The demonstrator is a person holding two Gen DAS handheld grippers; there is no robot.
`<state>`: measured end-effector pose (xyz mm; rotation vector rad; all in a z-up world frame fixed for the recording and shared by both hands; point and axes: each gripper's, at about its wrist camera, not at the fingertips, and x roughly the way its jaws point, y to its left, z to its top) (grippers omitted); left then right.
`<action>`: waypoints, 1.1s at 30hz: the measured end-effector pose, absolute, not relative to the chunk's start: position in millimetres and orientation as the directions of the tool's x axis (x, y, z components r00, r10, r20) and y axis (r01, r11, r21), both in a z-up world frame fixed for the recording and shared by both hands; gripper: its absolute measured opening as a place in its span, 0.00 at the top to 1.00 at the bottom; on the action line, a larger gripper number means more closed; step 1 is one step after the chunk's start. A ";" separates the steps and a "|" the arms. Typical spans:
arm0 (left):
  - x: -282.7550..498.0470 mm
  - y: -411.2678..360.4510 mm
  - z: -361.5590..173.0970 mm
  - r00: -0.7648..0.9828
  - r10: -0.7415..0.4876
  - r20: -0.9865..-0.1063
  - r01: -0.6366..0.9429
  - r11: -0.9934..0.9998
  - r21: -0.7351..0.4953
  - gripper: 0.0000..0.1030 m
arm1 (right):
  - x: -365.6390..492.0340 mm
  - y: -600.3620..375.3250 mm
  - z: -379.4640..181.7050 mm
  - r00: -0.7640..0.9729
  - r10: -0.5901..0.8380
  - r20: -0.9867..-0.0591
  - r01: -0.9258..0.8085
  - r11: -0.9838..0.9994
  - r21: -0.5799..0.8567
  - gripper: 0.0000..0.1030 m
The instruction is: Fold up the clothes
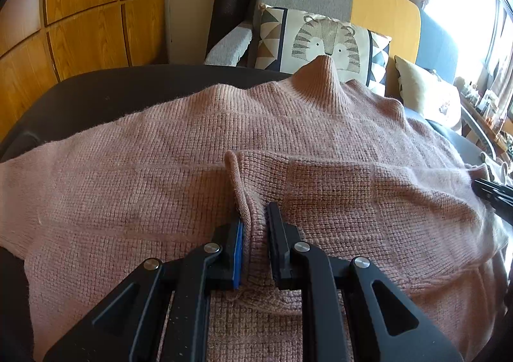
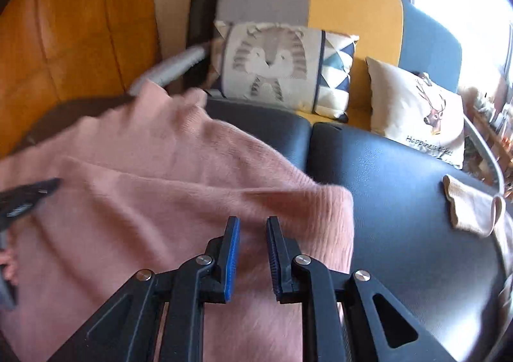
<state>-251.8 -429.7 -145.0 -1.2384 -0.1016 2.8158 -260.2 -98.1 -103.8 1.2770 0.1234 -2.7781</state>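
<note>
Pink knit sweater (image 1: 198, 150) spread over dark leather seat (image 2: 400, 189), collar peaked toward tiger cushion (image 1: 320, 38). Raised fold of knit pinched between jaws of left gripper (image 1: 255, 227). Right gripper (image 2: 253, 243) over sweater's edge, jaws slightly apart, nothing clamped. Beige cloth (image 2: 471, 208) lying apart on seat.

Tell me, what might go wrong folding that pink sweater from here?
The left gripper pinches only a narrow ridge of the pink sweater, so the knit could slip free. The right gripper has its jaws slightly apart with nothing clearly between them, so one-sided pulling may bunch the fold. The sweater's edge could slide on the smooth dark cushion.
</note>
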 end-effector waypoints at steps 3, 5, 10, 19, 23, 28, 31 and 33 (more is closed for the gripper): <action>-251.9 -427.1 -144.9 -0.677 0.070 -0.732 -0.032 -0.997 -0.066 0.85 | -272.0 -74.5 -115.3 -0.635 0.025 -0.772 0.033 -0.998 -0.060 1.00; -252.5 -428.9 -145.3 -0.677 0.079 -0.732 -0.032 -0.996 -0.078 0.85 | -277.4 -63.4 -121.3 -0.628 0.063 -0.775 -0.005 -0.997 -0.077 1.00; -253.0 -432.0 -144.8 -0.676 0.095 -0.731 -0.032 -0.995 -0.099 0.85 | -275.1 -66.2 -124.1 -0.643 0.105 -0.759 -0.017 -0.992 -0.123 1.00; -252.8 -432.5 -144.6 -0.675 0.104 -0.730 -0.032 -0.993 -0.112 0.85 | -223.2 -37.4 -86.2 -0.706 -0.175 -0.687 -0.002 -0.969 0.249 0.87; -252.0 -434.1 -143.5 -0.674 0.116 -0.730 -0.033 -0.991 -0.128 0.85 | -200.7 -51.1 -98.7 -0.664 -0.136 -0.735 0.033 -0.988 0.154 0.87; -251.6 -434.6 -142.7 -0.674 0.122 -0.729 -0.032 -0.990 -0.135 0.85 | -197.2 -35.8 -120.3 -0.643 -0.089 -0.761 -0.047 -0.987 0.155 0.93; -251.0 -434.2 -142.0 -0.673 0.112 -0.731 -0.025 -0.991 -0.129 0.85 | -202.4 -53.4 -108.4 -0.626 -0.013 -0.779 -0.056 -0.996 0.062 0.90; -250.9 -433.8 -141.9 -0.673 0.111 -0.731 -0.025 -0.991 -0.128 0.85 | -201.2 -66.2 -94.0 -0.677 -0.055 -0.734 -0.025 -0.995 0.098 0.88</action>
